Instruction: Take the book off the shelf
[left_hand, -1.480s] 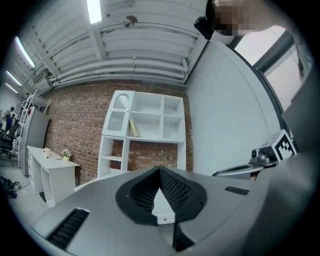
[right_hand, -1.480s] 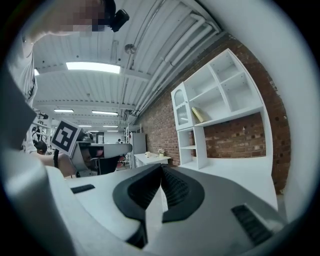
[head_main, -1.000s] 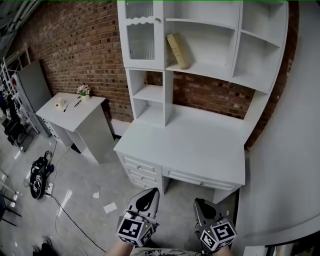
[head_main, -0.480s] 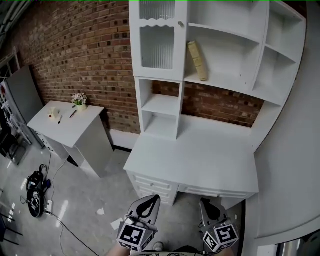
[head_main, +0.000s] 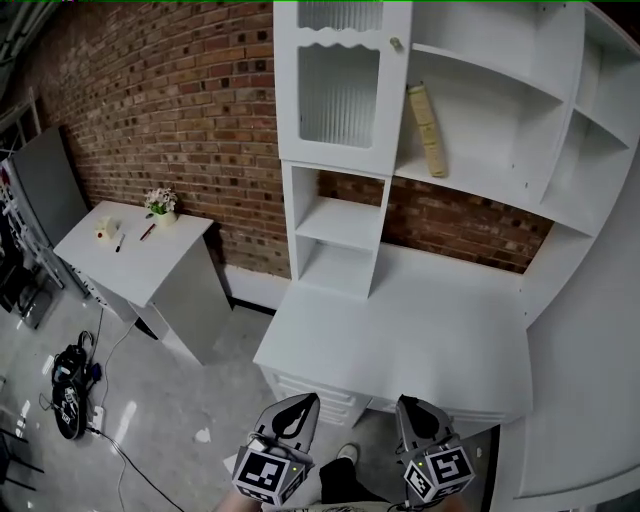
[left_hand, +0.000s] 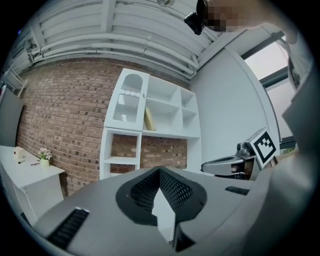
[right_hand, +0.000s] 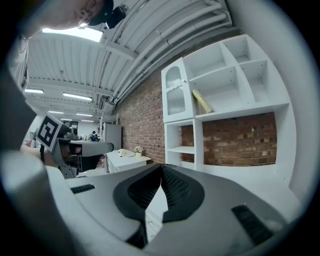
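A tan book (head_main: 430, 128) leans upright against the left wall of the open upper shelf (head_main: 480, 190), beside the glass-door cabinet (head_main: 338, 95). It appears small and far off as the book (left_hand: 149, 120) in the left gripper view and as the book (right_hand: 202, 101) in the right gripper view. My left gripper (head_main: 302, 399) and right gripper (head_main: 406, 404) hang low at the front edge of the desk, side by side, well below the book. Both are shut with nothing between their jaws: left gripper (left_hand: 160, 170), right gripper (right_hand: 161, 168).
A white desk (head_main: 400, 330) with drawers carries the shelf unit against a brick wall (head_main: 180, 120). A small white table (head_main: 130, 250) with a flower pot (head_main: 160, 203) stands to the left. A black bag (head_main: 66, 385) and a cable lie on the floor. A shoe (head_main: 347, 455) shows below.
The head view has shifted toward the desk, so the shelf and book sit further right and larger. Both grippers stay low and shut, holding nothing.
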